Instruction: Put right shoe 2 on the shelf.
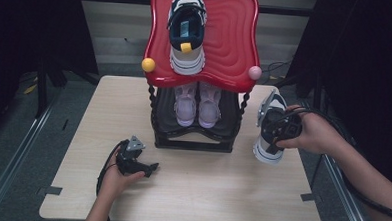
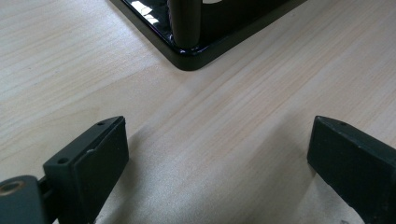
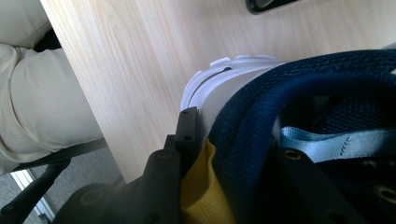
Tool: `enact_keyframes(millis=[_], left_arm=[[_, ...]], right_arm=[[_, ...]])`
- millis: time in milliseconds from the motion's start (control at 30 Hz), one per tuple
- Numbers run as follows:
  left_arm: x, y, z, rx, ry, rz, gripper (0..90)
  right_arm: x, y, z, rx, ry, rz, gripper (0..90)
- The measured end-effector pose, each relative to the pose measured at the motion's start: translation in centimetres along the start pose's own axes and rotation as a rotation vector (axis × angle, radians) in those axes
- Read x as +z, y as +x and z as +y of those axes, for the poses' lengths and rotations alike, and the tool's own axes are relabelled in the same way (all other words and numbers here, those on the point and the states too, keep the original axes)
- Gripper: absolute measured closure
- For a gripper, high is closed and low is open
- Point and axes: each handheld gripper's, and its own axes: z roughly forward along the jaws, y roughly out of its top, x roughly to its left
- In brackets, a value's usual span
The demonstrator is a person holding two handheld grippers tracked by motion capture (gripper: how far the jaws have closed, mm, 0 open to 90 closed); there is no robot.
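Carrying the navy-and-white sneaker (image 1: 269, 128) | right gripper (image 3: 224, 154) clamped on its heel collar, toe hanging below | left gripper (image 1: 149, 167) resting wide open, empty | lift clear, keep grip firm, seat it beside its mate (image 1: 187, 32) on the red shelf (image 1: 234, 42) ahead.
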Motion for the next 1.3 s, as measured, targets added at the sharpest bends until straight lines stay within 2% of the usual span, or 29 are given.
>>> enact_keyframes(millis=[400, 733, 800, 833, 1300], left_arm=[[0.0, 0.0, 0.0, 0.000, 0.000, 0.000, 5.0], [0.0, 0.0, 0.0, 0.002, 0.004, -0.002, 5.0], [0.0, 0.0, 0.0, 0.002, 0.005, -0.002, 5.0], [0.0, 0.0, 0.0, 0.001, 0.002, -0.001, 5.0], [0.0, 0.0, 0.0, 0.001, 0.001, 0.000, 5.0]], right_arm=[[-5.6, 0.1, 0.9, -0.003, -0.023, -0.069, 72.1], [-10.2, 0.5, 1.3, -0.025, -0.029, -0.117, 72.1], [-11.1, 0.6, 1.5, -0.013, -0.028, -0.127, 72.1], [-11.6, 0.5, 1.6, -0.027, -0.029, -0.136, 72.1], [-17.8, 0.7, 3.6, -0.032, -0.054, -0.222, 72.2]])
